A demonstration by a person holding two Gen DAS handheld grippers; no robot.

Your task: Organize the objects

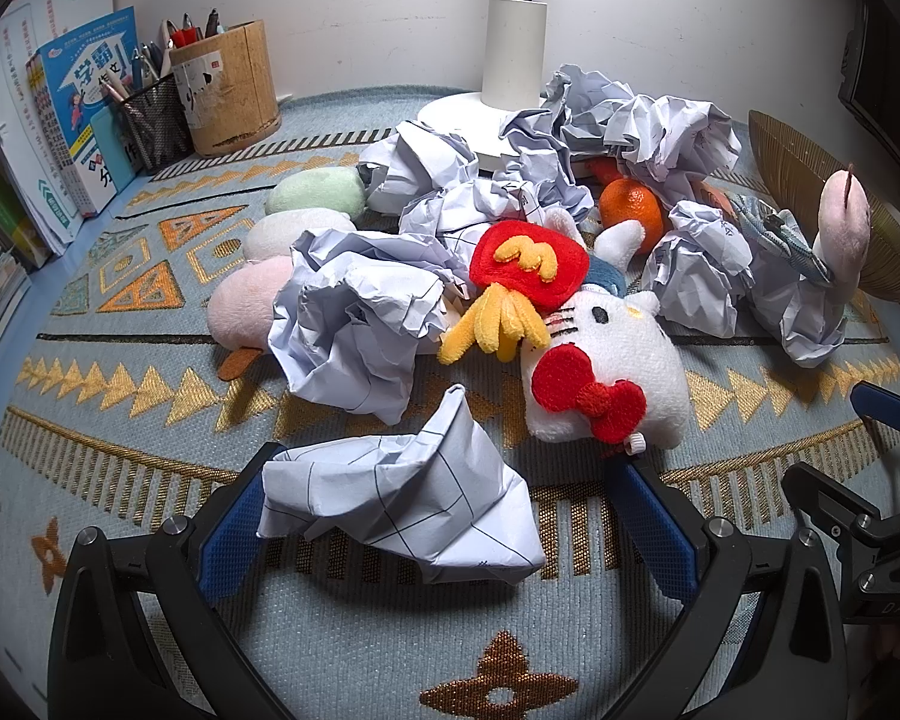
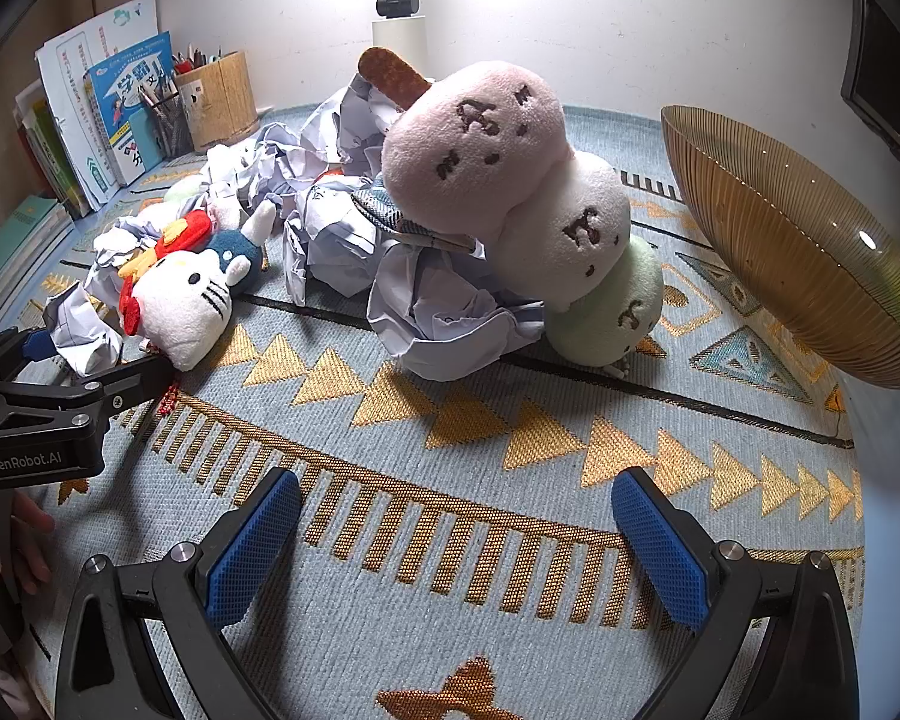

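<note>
Blue-grey woven cloth (image 2: 450, 630) with gold triangles, white wall (image 2: 630, 18) behind.

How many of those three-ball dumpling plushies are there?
2: one dumpling plush leans on crumpled paper near the amber bowl; the other plush lies left of the pile, half under paper. More could be buried.

both left gripper (image 1: 450, 525) and right gripper (image 2: 456, 546) gape wide, tilted downward.
</note>
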